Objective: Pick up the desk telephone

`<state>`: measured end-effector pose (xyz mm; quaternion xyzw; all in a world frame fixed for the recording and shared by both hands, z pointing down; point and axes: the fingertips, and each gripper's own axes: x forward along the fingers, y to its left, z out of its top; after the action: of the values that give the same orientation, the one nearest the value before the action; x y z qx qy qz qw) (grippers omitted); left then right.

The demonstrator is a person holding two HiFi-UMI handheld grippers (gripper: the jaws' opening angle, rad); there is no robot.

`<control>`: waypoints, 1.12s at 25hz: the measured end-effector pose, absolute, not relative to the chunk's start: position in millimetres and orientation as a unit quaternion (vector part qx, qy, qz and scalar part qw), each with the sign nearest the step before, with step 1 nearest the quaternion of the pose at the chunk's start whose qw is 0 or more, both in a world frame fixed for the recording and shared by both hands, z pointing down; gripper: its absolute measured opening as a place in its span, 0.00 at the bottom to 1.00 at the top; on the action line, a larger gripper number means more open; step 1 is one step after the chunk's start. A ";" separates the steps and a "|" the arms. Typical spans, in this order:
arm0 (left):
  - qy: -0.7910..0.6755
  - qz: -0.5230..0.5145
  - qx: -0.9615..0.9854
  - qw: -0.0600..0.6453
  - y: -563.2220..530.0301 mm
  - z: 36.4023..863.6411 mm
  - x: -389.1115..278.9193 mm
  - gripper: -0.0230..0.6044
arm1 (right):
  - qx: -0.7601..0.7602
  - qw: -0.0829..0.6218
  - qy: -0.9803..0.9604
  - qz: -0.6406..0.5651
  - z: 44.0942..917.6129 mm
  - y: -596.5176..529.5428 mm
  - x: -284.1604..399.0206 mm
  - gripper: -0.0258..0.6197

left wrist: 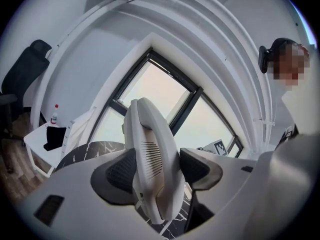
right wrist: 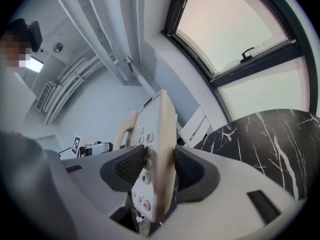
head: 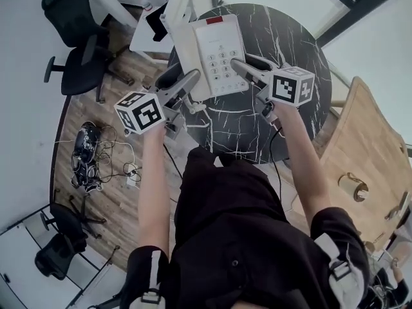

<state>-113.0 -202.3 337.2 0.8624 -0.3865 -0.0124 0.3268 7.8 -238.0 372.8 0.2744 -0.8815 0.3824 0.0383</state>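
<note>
A person in a black top (head: 238, 237) holds both arms out forward, a grey two-jaw gripper with a marker cube in each hand. The left gripper (head: 188, 81) has its dark ribbed fingers (left wrist: 119, 171) clenched on the curved white handset (left wrist: 152, 154) that lies along the left edge of the white push-button desk telephone (head: 215, 50). The right gripper (head: 243, 66) grasps the telephone's right edge: its fingers (right wrist: 189, 170) press on the front and back of the thin body, with the number keys (right wrist: 145, 163) beside the left pad. Carried between the two grippers, the telephone hangs in the air above the round black marble desk (head: 283, 37) with white veins, its keypad facing up toward the head camera. Beyond the desk stand a small white side table (head: 143, 36) and large dark-framed windows (right wrist: 235, 24). To the left, a black office chair (head: 77, 24) stands on the wooden floor (head: 112, 192).
</note>
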 end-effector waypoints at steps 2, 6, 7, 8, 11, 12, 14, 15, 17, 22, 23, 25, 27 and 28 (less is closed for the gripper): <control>-0.388 -0.022 0.867 0.313 -206.7 322.5 -113.3 0.50 | 0.275 0.030 -0.888 0.369 357.5 -243.5 7.9 0.36; -0.390 -0.033 0.874 0.289 -213.6 296.8 -112.3 0.50 | 0.277 0.020 -0.895 0.348 333.3 -251.6 10.0 0.36; -0.390 -0.035 0.875 0.284 -214.6 291.9 -112.1 0.50 | 0.277 0.017 -0.897 0.344 327.9 -252.7 10.1 0.36; -0.390 -0.037 0.876 0.280 -215.0 287.7 -112.0 0.50 | 0.277 0.013 -0.899 0.339 323.0 -253.1 9.9 0.36; -0.390 -0.041 0.879 0.272 -215.1 277.7 -111.6 0.49 | 0.278 0.007 -0.902 0.330 312.4 -252.9 10.7 0.36; -0.390 -0.042 0.879 0.270 -215.2 275.1 -111.0 0.49 | 0.279 0.006 -0.903 0.328 309.9 -253.0 11.3 0.36; -0.389 -0.043 0.881 0.266 -215.2 271.6 -109.9 0.49 | 0.280 0.003 -0.904 0.322 305.7 -253.2 12.3 0.35; -0.389 -0.043 0.881 0.265 -215.0 270.8 -109.6 0.49 | 0.282 0.002 -0.905 0.320 304.6 -253.1 12.6 0.35; -0.389 -0.043 0.882 0.264 -215.0 269.8 -109.7 0.49 | 0.283 0.000 -0.905 0.317 303.7 -253.1 12.9 0.35; -0.390 -0.037 0.881 0.265 -215.3 270.4 -109.3 0.49 | 0.285 0.001 -0.905 0.316 304.5 -253.4 13.0 0.35; -0.389 -0.037 0.881 0.266 -215.3 270.8 -109.3 0.49 | 0.285 0.001 -0.905 0.317 304.8 -253.4 13.1 0.35; -0.389 -0.036 0.881 0.269 -215.0 271.2 -109.6 0.49 | 0.285 0.002 -0.904 0.318 305.1 -253.1 12.9 0.34; -0.388 -0.036 0.880 0.271 -214.9 270.9 -109.8 0.49 | 0.286 0.003 -0.904 0.318 304.8 -252.9 13.0 0.34; -0.387 -0.036 0.881 0.271 -215.2 270.6 -109.7 0.49 | 0.286 0.003 -0.904 0.318 304.5 -253.2 13.2 0.34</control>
<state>-109.7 -215.2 270.6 0.8805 -0.3874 -0.0359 0.2708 13.2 -253.2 304.5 0.2863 -0.9038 0.3181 0.0034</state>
